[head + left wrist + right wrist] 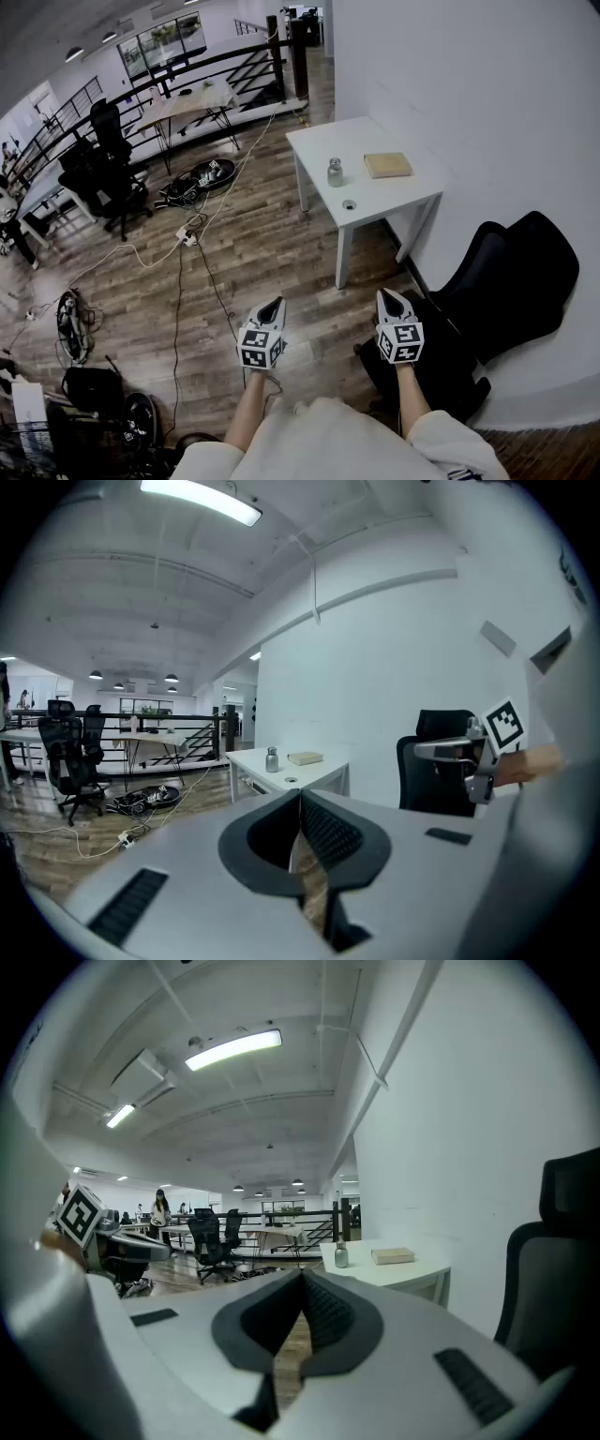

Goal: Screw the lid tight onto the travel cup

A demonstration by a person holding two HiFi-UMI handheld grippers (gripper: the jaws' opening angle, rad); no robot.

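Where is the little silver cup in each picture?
Head view: travel cup upper middle, on the white table.
Left gripper view: travel cup just left of centre, far off.
Right gripper view: travel cup just right of centre.
Shared landmark: the tan box beside it on the table.

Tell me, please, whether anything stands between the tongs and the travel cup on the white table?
Nothing visible does. Only wood floor separates the left tongs and right tongs, both shut and empty, from the table, where the travel cup stands free. The chair sits off to the right.
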